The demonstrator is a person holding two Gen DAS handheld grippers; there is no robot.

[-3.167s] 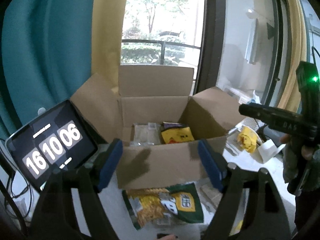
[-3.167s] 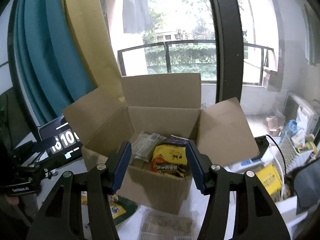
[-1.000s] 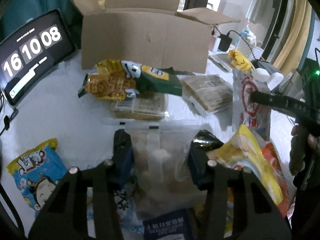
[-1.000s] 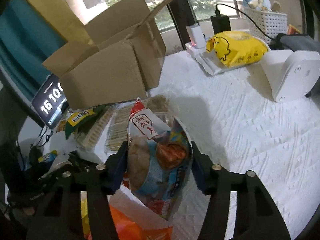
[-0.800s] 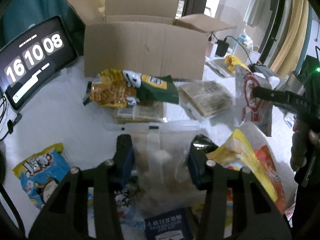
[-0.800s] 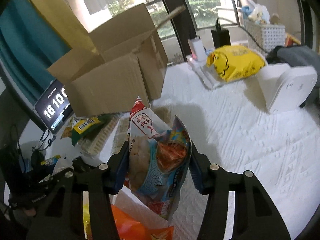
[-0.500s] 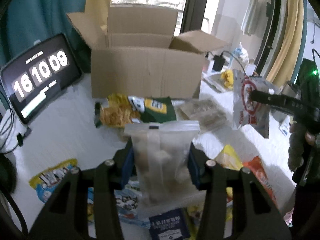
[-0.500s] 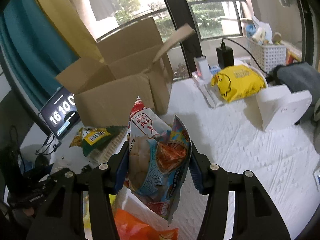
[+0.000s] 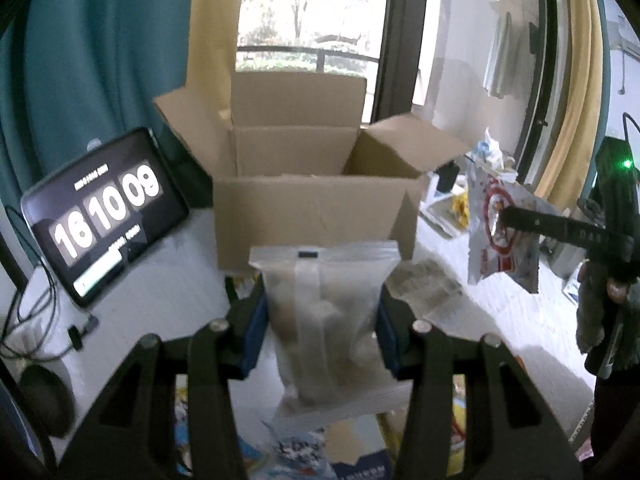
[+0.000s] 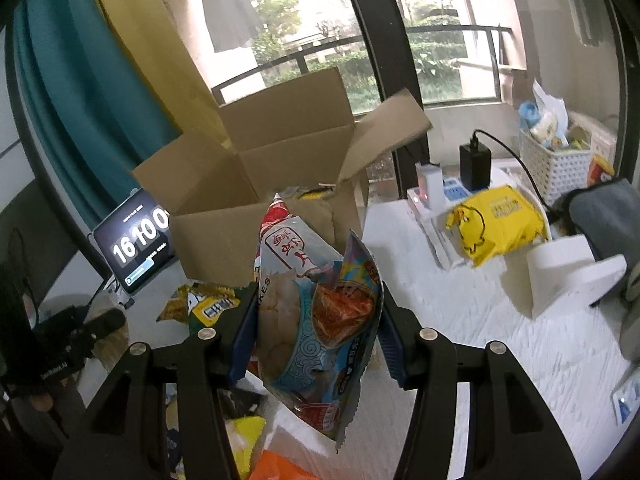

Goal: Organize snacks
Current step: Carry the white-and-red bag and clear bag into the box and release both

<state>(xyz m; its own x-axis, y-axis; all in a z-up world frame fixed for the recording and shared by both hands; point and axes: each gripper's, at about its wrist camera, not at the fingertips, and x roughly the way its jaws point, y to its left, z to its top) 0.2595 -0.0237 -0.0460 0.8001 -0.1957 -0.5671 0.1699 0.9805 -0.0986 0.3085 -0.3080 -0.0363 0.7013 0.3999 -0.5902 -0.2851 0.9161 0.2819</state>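
Your left hand-held gripper [image 9: 322, 320] is closed across the middle of a clear snack bag [image 9: 324, 316], and your right hand-held gripper [image 10: 316, 330] is clamped on a printed shrimp-cracker bag [image 10: 316, 312]; both bags hang clear of the desk [image 10: 460, 300], in front of the near wall of the open cardboard box [image 9: 316, 204]. Both packs look light, soft and air-filled, so I judge they will crumple under pressure and the film could slip; the contents seem brittle, so squeeze no harder than you need. Your mid-body grip suits them, since the sealed edges would fold. Both grippers tilt downward toward the box, the left facing it squarely, the right from its right side. More packets, such as a green-and-yellow snack bag [image 10: 208, 304], lie on the desk near the box.
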